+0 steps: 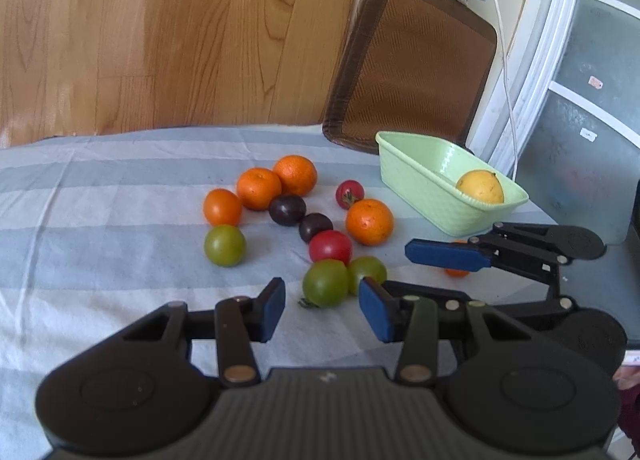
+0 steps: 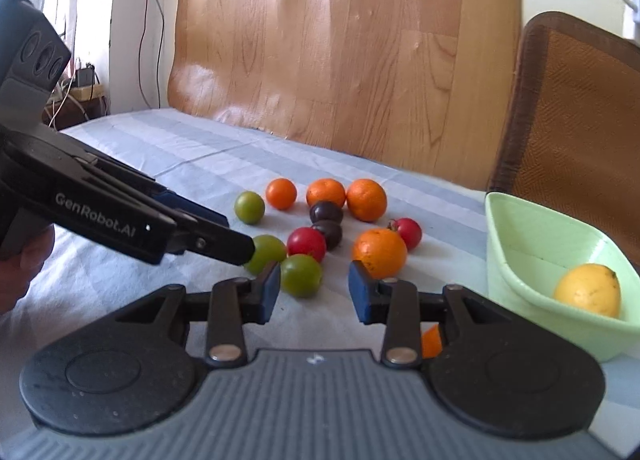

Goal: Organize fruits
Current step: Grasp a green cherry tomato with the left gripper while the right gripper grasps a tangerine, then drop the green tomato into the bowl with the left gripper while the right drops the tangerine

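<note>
Several loose fruits lie on the striped cloth: oranges (image 1: pixel 369 221), dark plums (image 1: pixel 287 210), red tomatoes (image 1: pixel 330 246) and green tomatoes (image 1: pixel 325 283). A pale green basket (image 1: pixel 416 180) holds a yellow lemon (image 1: pixel 480 186). My left gripper (image 1: pixel 322 308) is open and empty, just short of the nearest green tomato. My right gripper (image 2: pixel 313 292) is open and empty, with a green tomato (image 2: pixel 301 275) and an orange (image 2: pixel 379 253) just beyond its fingertips. The basket (image 2: pixel 520 260) with the lemon (image 2: pixel 588 290) is to its right. A small orange (image 2: pixel 431 341) lies under its right finger.
A brown woven chair back (image 1: pixel 416 60) stands behind the table, by the basket. A wood-pattern panel (image 2: pixel 340 40) backs the table. The right gripper's blue pad (image 1: pixel 448 255) reaches in beside the basket in the left wrist view; the left gripper body (image 2: pixel 120 216) crosses the right wrist view.
</note>
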`<state>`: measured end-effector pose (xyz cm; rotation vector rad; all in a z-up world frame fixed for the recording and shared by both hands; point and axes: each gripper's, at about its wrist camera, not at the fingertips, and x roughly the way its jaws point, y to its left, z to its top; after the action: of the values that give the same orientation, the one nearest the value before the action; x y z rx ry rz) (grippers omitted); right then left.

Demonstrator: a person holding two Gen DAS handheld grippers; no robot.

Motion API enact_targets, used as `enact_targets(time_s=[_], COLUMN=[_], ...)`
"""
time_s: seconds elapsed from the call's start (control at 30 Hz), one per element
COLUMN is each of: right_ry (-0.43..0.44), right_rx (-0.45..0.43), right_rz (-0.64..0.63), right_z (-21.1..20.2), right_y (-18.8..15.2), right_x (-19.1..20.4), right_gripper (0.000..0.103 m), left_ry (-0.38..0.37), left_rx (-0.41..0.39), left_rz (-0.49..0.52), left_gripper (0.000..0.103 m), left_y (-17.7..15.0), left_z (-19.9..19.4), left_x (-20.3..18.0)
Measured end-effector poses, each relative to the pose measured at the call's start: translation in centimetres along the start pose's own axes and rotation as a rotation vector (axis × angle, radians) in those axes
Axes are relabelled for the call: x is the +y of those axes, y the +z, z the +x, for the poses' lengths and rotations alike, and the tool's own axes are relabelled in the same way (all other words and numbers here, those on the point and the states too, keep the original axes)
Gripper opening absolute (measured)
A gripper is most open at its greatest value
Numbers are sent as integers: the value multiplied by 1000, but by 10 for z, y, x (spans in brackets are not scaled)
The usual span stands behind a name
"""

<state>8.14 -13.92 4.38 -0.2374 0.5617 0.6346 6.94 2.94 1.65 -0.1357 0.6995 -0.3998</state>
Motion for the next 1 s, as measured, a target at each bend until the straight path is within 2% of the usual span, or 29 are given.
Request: enact_targets(time_s=[0.13,0.23,0.37,0.6,0.7,0.77,0.8,0.87,0.93,1.0], right_ry=[-37,-129,-189,-216,-211,-198,-205,-187,-147,-202], right_rx=[-13,-16,-3,37,94,93,91,54,-23,-100], right_rz=[33,80,146,143,162,177,169,178,195,163], right_z=[-19,-33,-37,-24,-18,-20,-23,-37,-56,-69], right_y=[-7,-16,-25,-22,-22,-23,-23,-25,-27,-26], right_x=[-15,-30,-47,-54,-62,-67,-66,-65,-63,-59], right_gripper=[40,40,53,54,50,31,31,31,31,31], left_ry=[-23,-27,-32,-47,-77,-92,-102,-130,-151,-177], left_rx=[22,5,0,-11,6,14,17,15,12,9], left_rz=[-27,-34,-79,-103,-62,-31,-20,-1,16,28], left_gripper=[41,28,28,28,28,28,28,28,28,28], left_y=[1,0,-4,-24,-29,-27,-24,-18,-7,11], left_z=[12,14,6,-26,-29,-26,-24,-19,-13,-3], left_x=[5,8,14,6,-11,-24,-30,-42,-54,-66])
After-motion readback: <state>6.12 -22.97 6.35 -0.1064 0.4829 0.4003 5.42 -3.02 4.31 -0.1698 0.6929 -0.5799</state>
